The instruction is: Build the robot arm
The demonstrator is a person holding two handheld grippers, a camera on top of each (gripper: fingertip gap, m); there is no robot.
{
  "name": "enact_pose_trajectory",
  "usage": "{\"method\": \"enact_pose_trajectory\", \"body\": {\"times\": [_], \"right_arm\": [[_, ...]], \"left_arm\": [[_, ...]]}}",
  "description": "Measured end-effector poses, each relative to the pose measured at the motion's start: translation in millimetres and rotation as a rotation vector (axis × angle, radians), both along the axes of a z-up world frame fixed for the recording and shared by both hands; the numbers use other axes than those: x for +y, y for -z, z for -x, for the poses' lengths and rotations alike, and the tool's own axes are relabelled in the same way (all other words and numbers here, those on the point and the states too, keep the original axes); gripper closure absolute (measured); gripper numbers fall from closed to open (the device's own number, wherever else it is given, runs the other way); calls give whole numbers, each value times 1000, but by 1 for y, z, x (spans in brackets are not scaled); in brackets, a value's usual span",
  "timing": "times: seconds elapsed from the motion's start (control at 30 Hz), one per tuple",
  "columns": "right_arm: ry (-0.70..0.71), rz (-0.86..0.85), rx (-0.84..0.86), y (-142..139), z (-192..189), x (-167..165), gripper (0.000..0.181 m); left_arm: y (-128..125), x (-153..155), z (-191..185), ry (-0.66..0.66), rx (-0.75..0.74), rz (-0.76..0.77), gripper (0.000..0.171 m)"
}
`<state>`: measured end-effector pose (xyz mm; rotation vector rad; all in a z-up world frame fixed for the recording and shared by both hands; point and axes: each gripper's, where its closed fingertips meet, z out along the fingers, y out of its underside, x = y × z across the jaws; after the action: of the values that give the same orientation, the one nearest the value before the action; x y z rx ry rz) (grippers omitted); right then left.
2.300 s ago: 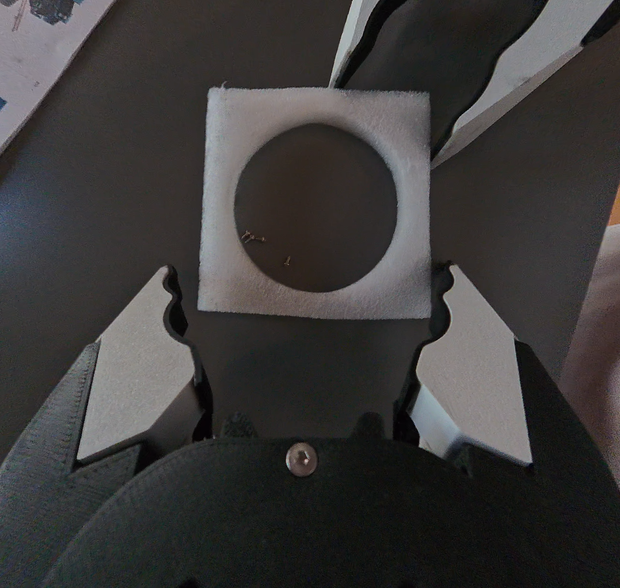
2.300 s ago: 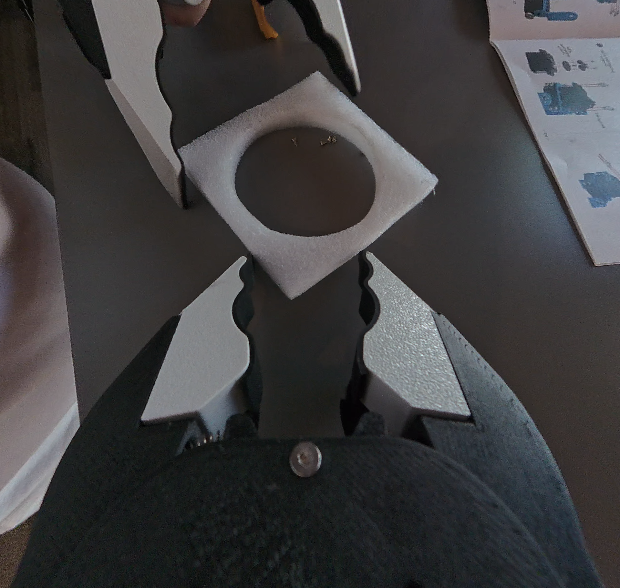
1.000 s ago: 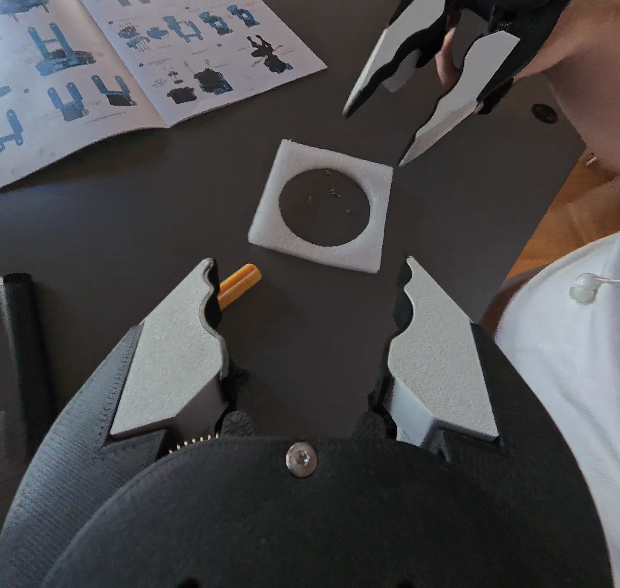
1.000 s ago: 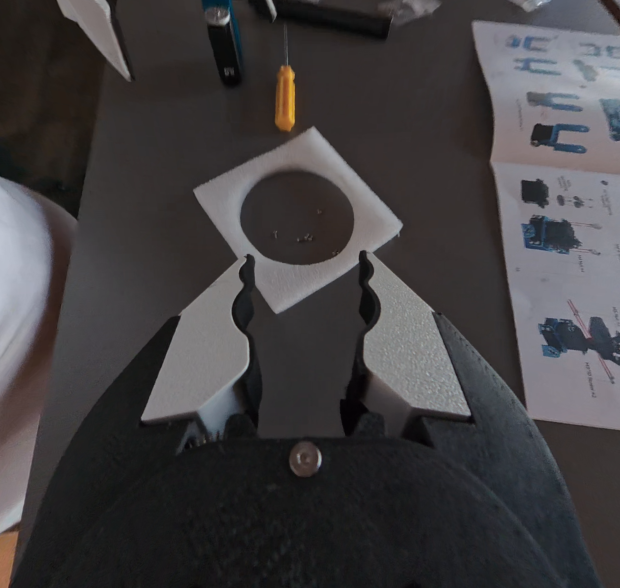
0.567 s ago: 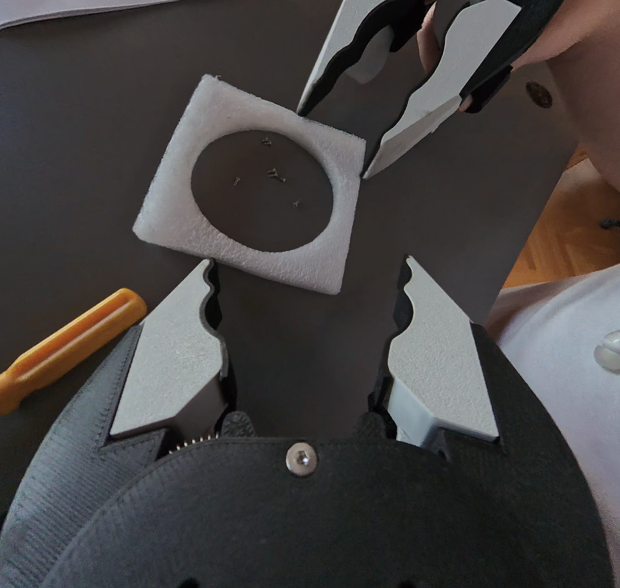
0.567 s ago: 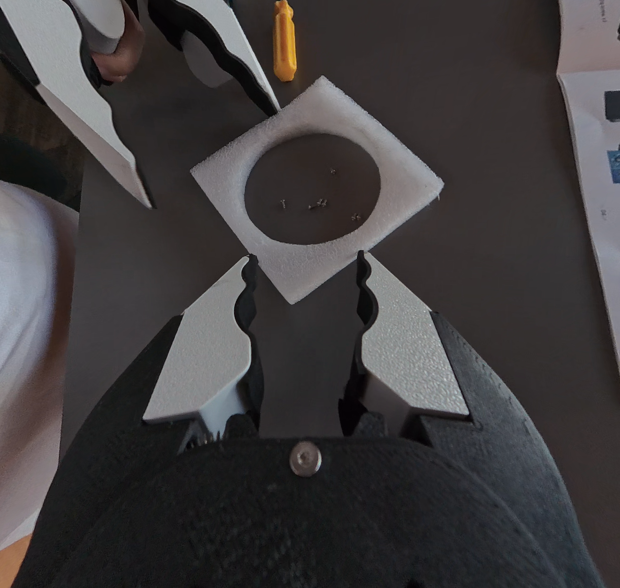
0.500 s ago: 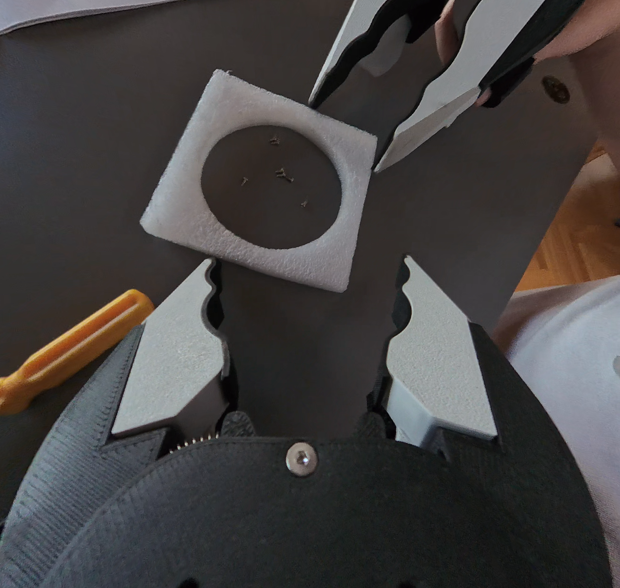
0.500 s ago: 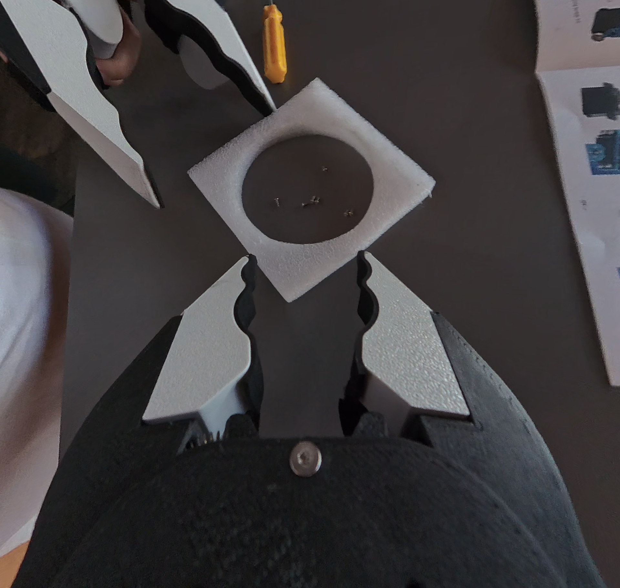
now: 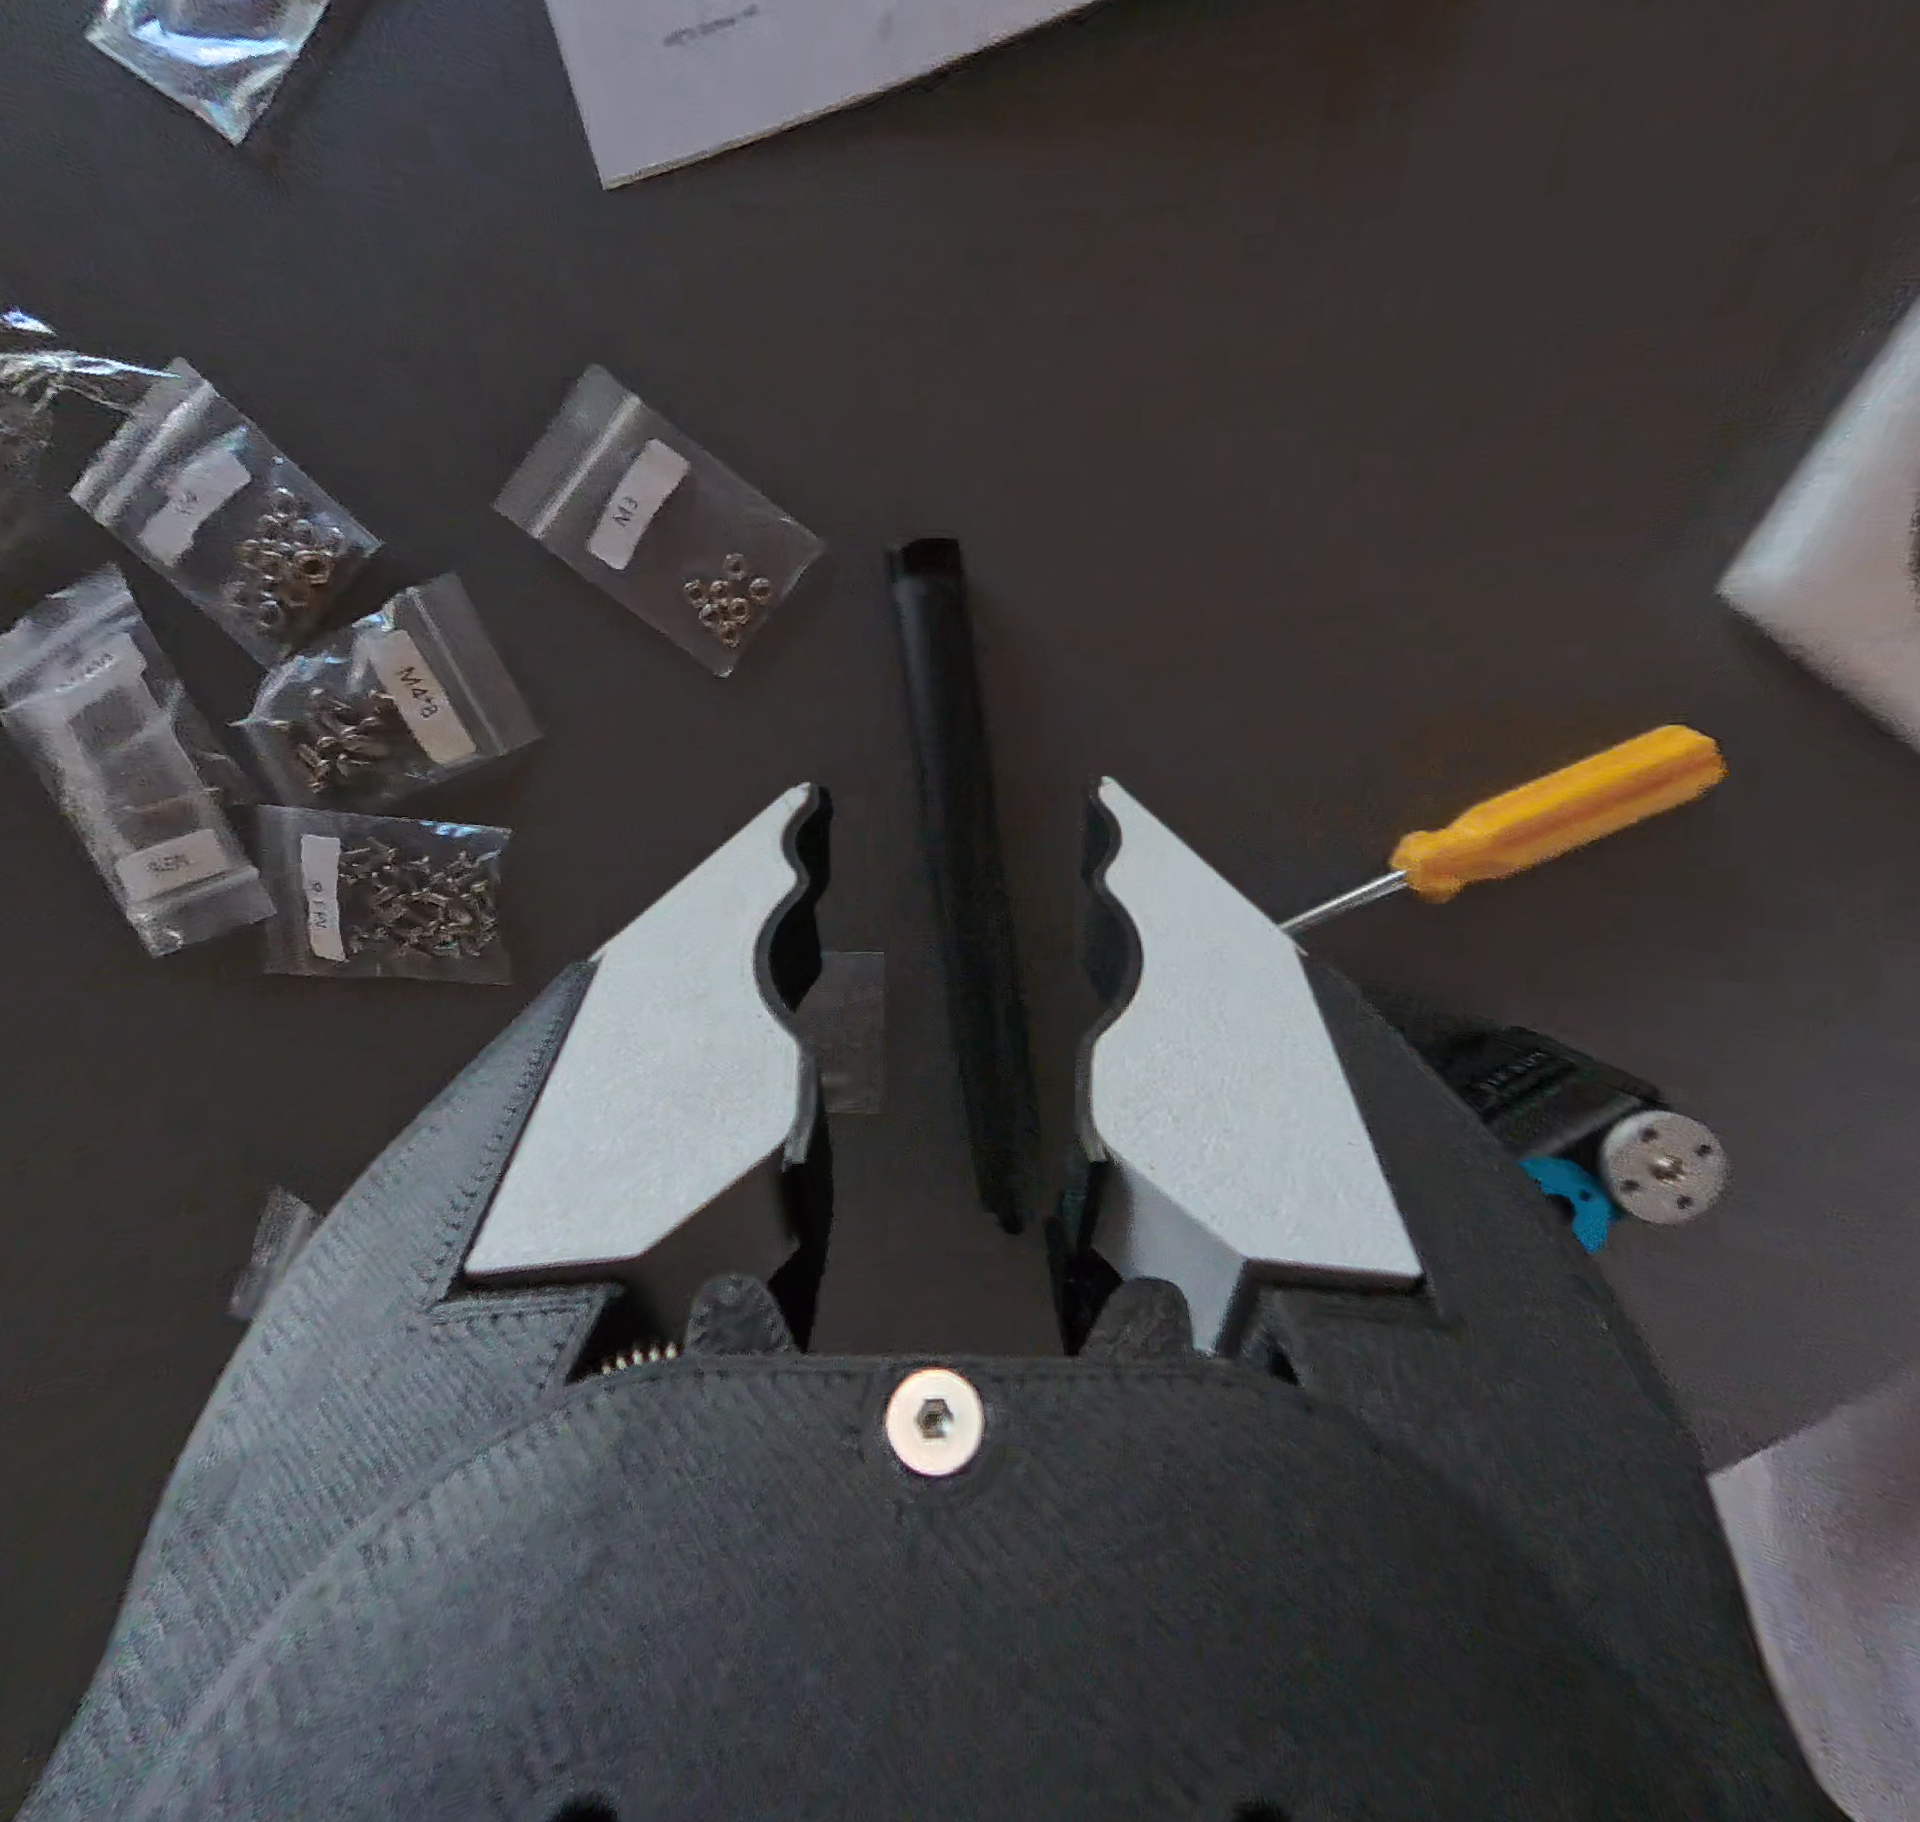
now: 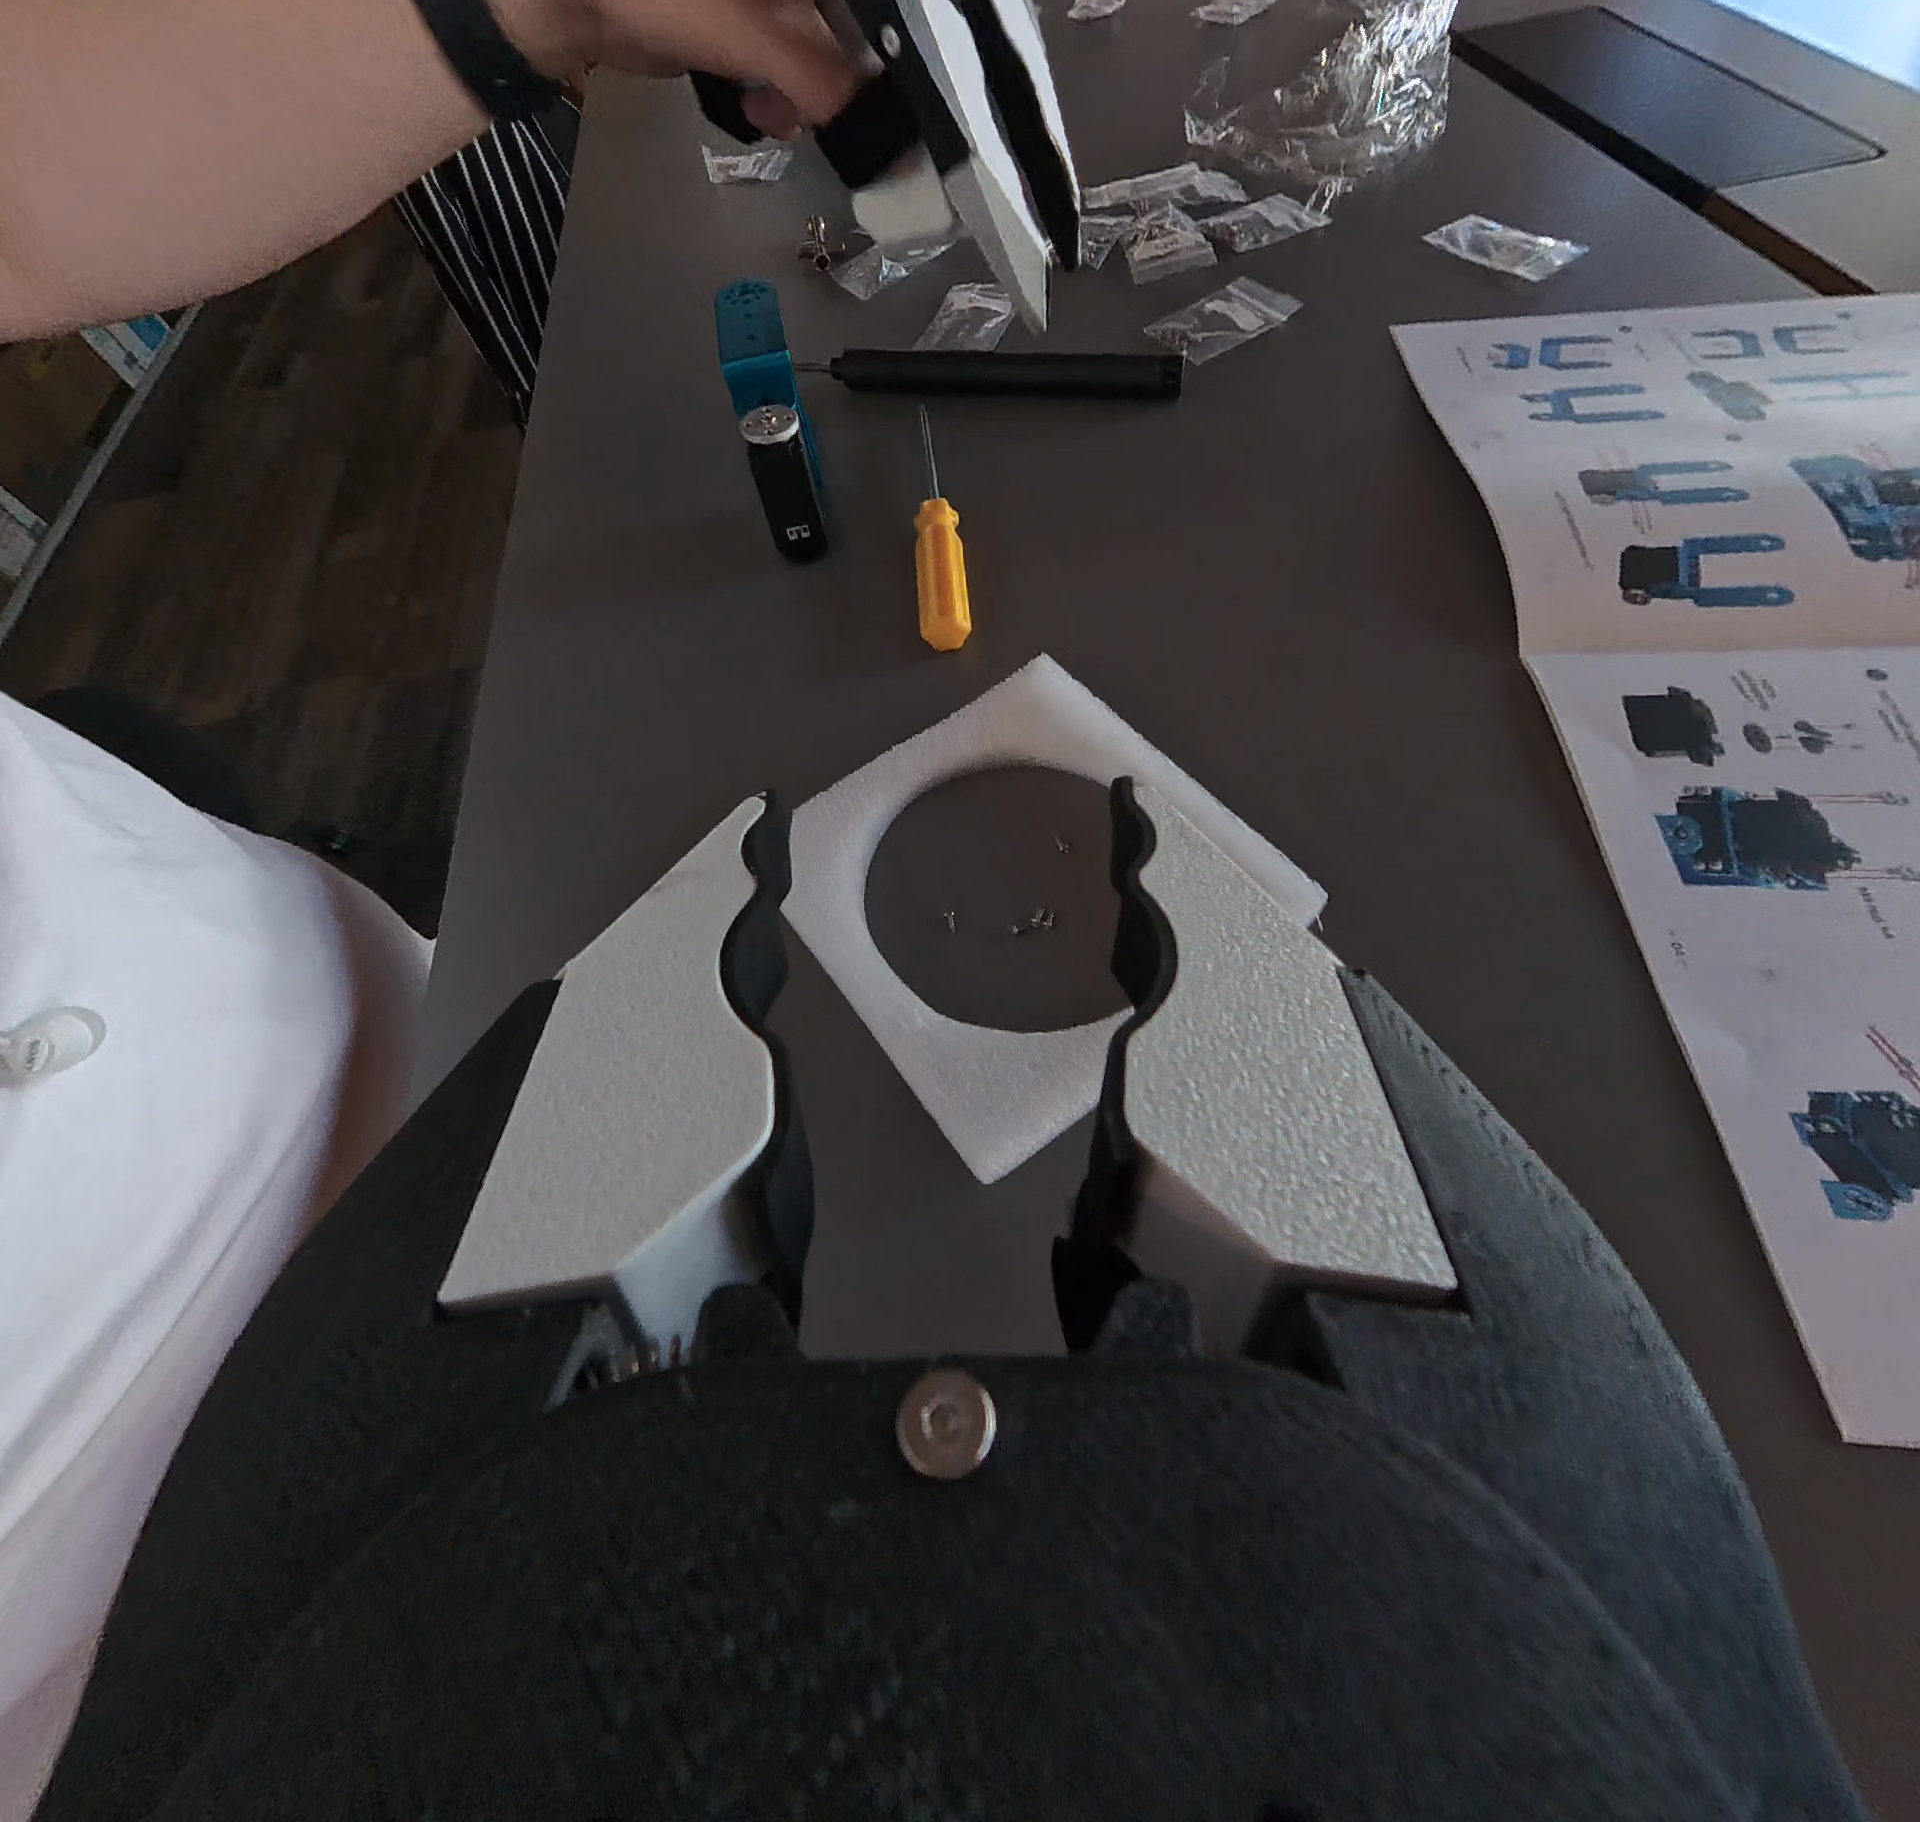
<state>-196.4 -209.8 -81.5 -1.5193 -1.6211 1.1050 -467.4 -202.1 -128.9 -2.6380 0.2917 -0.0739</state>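
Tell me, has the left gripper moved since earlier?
Yes. The left gripper went from beside the white foam square to over the black rod.

A hobby assembly bench is showing here, likely in an office or meeting room: a long dark tabletop (image 10: 1299,567) is carrying small zip bags of screws and nuts (image 9: 665,520), an open illustrated instruction booklet (image 10: 1704,629), a yellow-handled screwdriver (image 10: 940,567), a blue-and-black servo motor (image 10: 774,422) and crumpled plastic wrap (image 10: 1330,79), with dark wood flooring (image 10: 260,484) lying beside it.

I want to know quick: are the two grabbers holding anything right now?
Left gripper: open, empty, over the black tool.
Right gripper: open, empty, over the foam square.
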Motion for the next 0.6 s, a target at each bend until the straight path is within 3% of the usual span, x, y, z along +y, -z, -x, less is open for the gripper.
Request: {"method": "enact_pose_trajectory", "body": {"times": [0.1, 0.17, 0.2, 0.37, 0.47, 0.6], "right_arm": [[18, 18, 17, -1, -4, -2, 118], [32, 27, 21, -1, -10, -2, 118], [43, 24, 18, 0, -14, 0, 118], [75, 35, 27, 1, -25, 6, 119], [49, 56, 69, -7, -16, 6, 121], [-18, 134, 197, -35, 25, 4, 125]], "left_arm": [[24, -2, 2, 6, 45, 109, 117], [35, -4, 1, 62, 81, 141, 145], [39, -4, 0, 87, 104, 147, 152], [38, 0, -3, 156, 189, 132, 154], [28, 8, -6, 194, 237, 72, 155], [-8, 29, -24, 220, 201, -89, 155]]}}
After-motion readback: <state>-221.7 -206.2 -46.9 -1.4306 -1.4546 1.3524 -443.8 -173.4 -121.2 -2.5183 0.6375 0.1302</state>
